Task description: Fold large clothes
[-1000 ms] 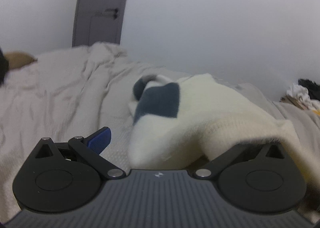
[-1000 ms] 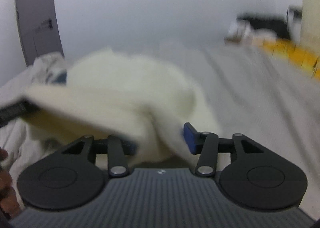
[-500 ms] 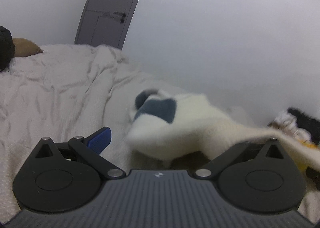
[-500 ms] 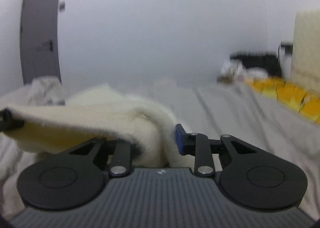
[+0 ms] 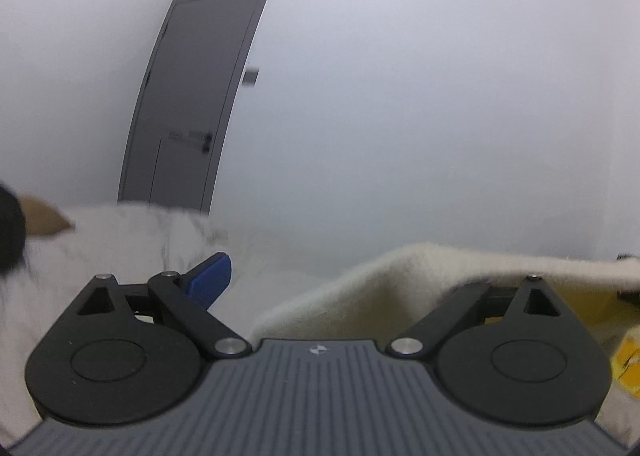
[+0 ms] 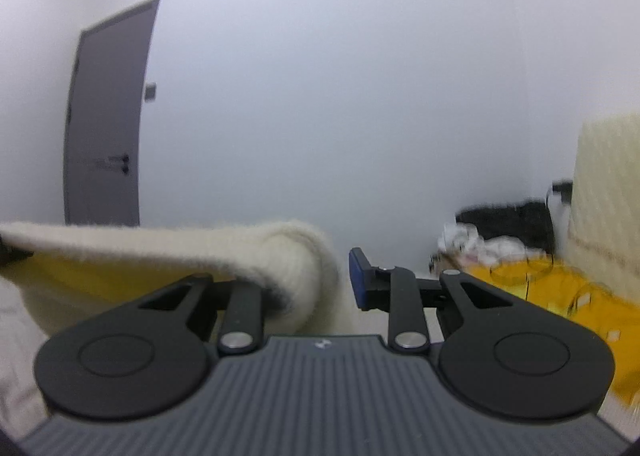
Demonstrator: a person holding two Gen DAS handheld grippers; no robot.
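Observation:
A fluffy cream sweater (image 5: 384, 288) hangs stretched between the two grippers, lifted off the bed. In the left wrist view it drapes over the right finger; the blue left fingertip (image 5: 210, 278) is bare. The left gripper (image 5: 340, 284) stands wide with cloth caught at its right side. In the right wrist view the sweater (image 6: 224, 256) runs off to the left and wraps the left finger. The right gripper (image 6: 324, 280) holds a thick fold of it against the blue right fingertip (image 6: 358, 280). The sweater's lower part is hidden.
The beige bed sheet (image 5: 120, 240) lies below at the left. A grey door (image 5: 192, 104) stands in the white wall ahead, also in the right wrist view (image 6: 106, 124). Yellow fabric (image 6: 560, 296) and a dark clothes pile (image 6: 504, 224) sit at the right.
Both grippers rose and tilted up, lifting the sweater off the bed. The bed and the sweater's blue patch dropped out of view; the wall and door now fill both views.

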